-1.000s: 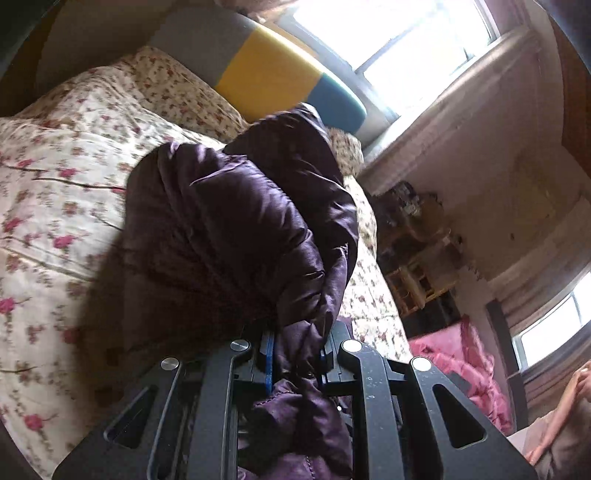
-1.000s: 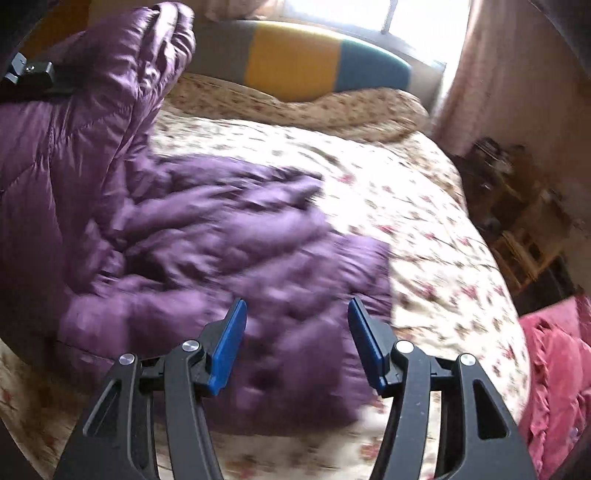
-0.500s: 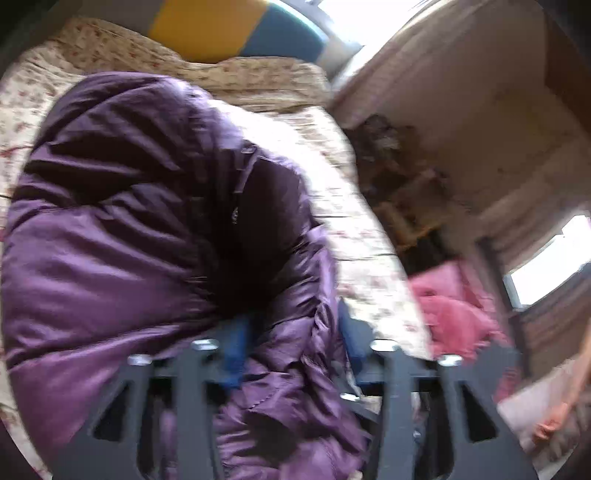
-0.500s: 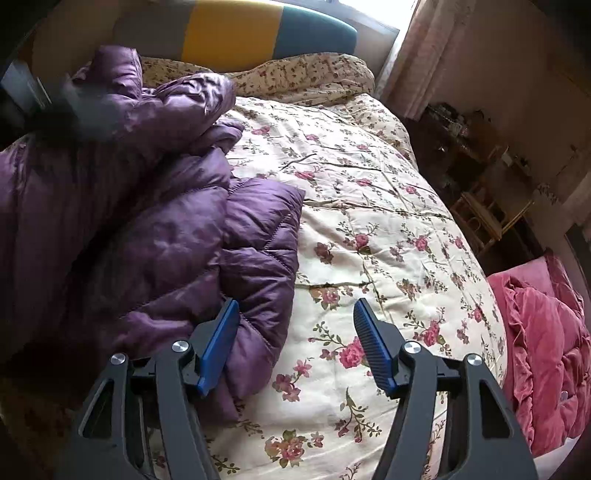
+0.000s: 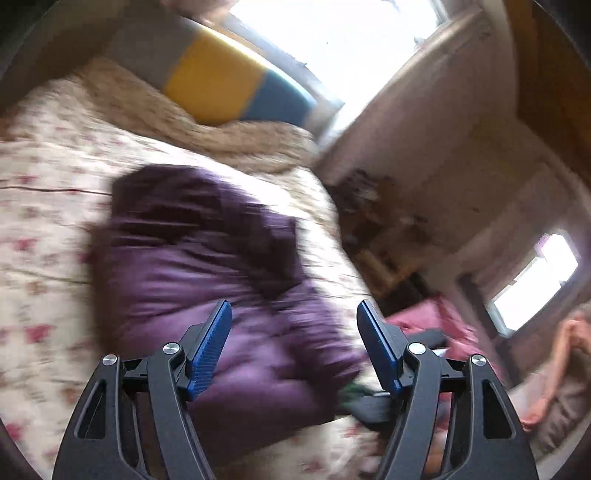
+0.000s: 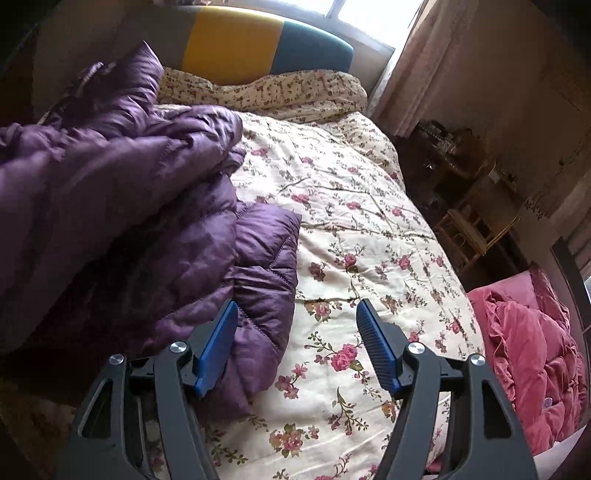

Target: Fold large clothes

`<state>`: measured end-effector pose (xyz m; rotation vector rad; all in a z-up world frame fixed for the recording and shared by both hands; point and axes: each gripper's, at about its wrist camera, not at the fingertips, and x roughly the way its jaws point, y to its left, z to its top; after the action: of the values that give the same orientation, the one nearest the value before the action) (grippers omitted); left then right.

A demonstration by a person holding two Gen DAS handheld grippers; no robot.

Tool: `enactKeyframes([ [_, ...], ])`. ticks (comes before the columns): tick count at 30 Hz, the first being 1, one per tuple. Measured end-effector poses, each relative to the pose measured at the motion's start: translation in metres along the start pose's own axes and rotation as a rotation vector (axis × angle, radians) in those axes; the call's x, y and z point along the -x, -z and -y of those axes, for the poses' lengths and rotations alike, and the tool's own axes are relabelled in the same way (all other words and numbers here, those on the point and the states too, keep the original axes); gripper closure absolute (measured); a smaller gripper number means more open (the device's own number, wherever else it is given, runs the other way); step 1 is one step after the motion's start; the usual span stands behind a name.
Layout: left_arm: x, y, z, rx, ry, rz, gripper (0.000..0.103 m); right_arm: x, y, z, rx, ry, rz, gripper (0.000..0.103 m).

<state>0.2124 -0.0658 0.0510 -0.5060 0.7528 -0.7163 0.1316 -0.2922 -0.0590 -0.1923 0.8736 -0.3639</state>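
Note:
A purple quilted puffer jacket [image 5: 207, 273] lies bunched on the floral bedspread [image 5: 40, 206]. The left wrist view is blurred by motion. My left gripper [image 5: 293, 325] is open and empty, above the near edge of the jacket. In the right wrist view the jacket [image 6: 122, 206] fills the left side, folded over itself in thick layers. My right gripper [image 6: 295, 325] is open and empty, its left finger over the jacket's lower corner, its right finger over the bare bedspread [image 6: 362, 236].
A grey, yellow and teal headboard [image 6: 236, 40] and a rolled floral quilt [image 6: 280, 92] lie at the far end. A pink blanket [image 6: 528, 350] is at the right bed edge. Wooden furniture [image 6: 469, 218] stands beside the bed. A bright window [image 5: 332, 33] is behind.
My left gripper was shut on the jacket, has let it go and now stands open above it. The jacket has dropped onto the bed. My right gripper stayed open and shifted right.

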Motion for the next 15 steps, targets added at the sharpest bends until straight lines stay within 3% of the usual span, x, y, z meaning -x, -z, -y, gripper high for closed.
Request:
enactKeyframes([
  [4,0.013,0.018,-0.049,0.025,-0.219,-0.005,0.034,0.018,-0.001,-0.005,0.015,-0.009,0.02,0.036],
  [6,0.016,0.028,-0.063,0.032,-0.303,-0.019,0.043,0.029,-0.002,-0.008,0.02,-0.016,0.035,0.036],
  [8,0.015,0.036,-0.077,0.036,-0.334,-0.053,0.055,0.041,-0.004,-0.01,0.024,-0.024,0.053,0.035],
  [15,0.008,0.057,-0.084,0.001,-0.326,-0.109,0.061,0.088,-0.015,-0.023,0.029,-0.088,0.107,0.026],
])
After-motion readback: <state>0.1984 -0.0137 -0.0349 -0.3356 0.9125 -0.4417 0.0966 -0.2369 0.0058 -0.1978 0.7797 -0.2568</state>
